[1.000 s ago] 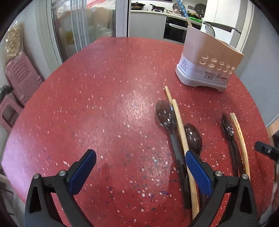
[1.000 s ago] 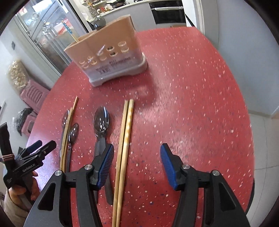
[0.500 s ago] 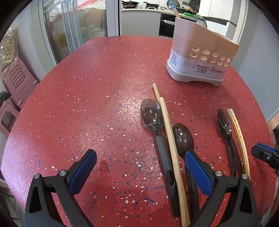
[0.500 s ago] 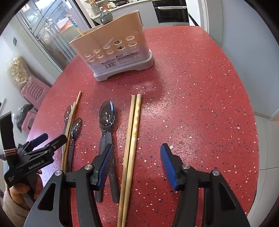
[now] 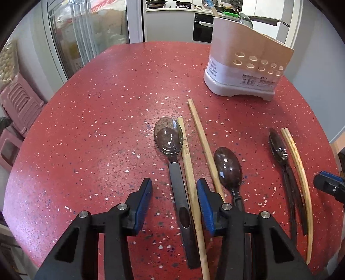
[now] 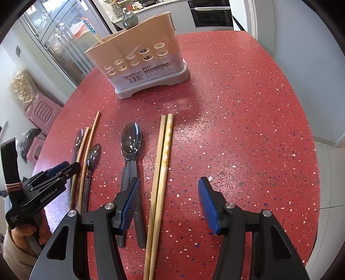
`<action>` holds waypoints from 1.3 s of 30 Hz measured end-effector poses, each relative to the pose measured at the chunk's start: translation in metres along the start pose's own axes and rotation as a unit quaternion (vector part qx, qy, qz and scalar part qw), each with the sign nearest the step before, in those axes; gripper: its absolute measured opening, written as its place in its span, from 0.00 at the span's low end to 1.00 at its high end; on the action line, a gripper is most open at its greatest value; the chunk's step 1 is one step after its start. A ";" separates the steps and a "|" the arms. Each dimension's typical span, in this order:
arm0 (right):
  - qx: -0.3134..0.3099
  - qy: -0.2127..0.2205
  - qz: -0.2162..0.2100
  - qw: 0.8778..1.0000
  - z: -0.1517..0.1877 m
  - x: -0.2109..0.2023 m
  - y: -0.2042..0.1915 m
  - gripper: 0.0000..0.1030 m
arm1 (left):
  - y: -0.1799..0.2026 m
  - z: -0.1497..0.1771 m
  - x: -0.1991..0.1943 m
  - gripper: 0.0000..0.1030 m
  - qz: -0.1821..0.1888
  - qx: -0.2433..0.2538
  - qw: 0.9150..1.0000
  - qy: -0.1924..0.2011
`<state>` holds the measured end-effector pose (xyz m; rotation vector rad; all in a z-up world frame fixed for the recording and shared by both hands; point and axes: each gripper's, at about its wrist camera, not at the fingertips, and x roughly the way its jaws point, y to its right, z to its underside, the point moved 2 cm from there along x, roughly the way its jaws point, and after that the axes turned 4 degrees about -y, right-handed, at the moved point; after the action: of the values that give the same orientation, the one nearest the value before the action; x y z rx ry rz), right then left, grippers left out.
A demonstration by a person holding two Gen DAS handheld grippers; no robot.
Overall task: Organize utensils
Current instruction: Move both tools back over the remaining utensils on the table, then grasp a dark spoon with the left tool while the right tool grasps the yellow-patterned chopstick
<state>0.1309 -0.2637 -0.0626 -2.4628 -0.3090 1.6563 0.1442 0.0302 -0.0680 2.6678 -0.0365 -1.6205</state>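
Note:
Dark spoons and wooden chopsticks lie on the red speckled table (image 5: 97,133). My left gripper (image 5: 174,203) is open, low over the table, its jaws either side of a large spoon's handle (image 5: 180,198) and a chopstick (image 5: 189,172); a second chopstick (image 5: 202,137) and a smaller spoon (image 5: 228,167) lie just right. My right gripper (image 6: 169,203) is open around the near ends of a chopstick pair (image 6: 161,168); stacked spoons (image 6: 131,137) lie at its left finger. The beige utensil holder (image 5: 245,71) stands at the back and also shows in the right wrist view (image 6: 140,64).
The holder holds a spoon (image 6: 130,19) and a blue-ended stick (image 5: 212,8). Pink stools (image 5: 19,107) stand left of the table. The table's curved edge runs close on the right (image 6: 312,161). The left gripper shows in the right wrist view (image 6: 54,174).
My left gripper's jaws have narrowed from wide open and moved right to straddle the large spoon handle and a chopstick. The right gripper eased back slightly over the chopstick pair.

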 end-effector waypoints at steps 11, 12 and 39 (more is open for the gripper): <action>0.014 -0.008 0.034 0.999 -0.005 0.005 0.013 0.57 | -0.035 0.001 -0.011 0.70 -0.003 -0.041 0.999 0.012; 0.012 -0.009 0.035 0.999 -0.005 0.007 0.013 0.57 | -0.038 0.003 -0.010 0.70 -0.004 -0.043 0.999 0.011; -0.032 -0.018 0.103 0.994 -0.001 0.018 -0.007 0.57 | -0.032 0.002 -0.007 0.70 0.007 -0.026 1.000 0.011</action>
<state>0.1380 -0.2519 -0.0768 -2.5898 -0.1174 1.7986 0.1399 0.0627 -0.0638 2.6395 -0.0110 -1.5667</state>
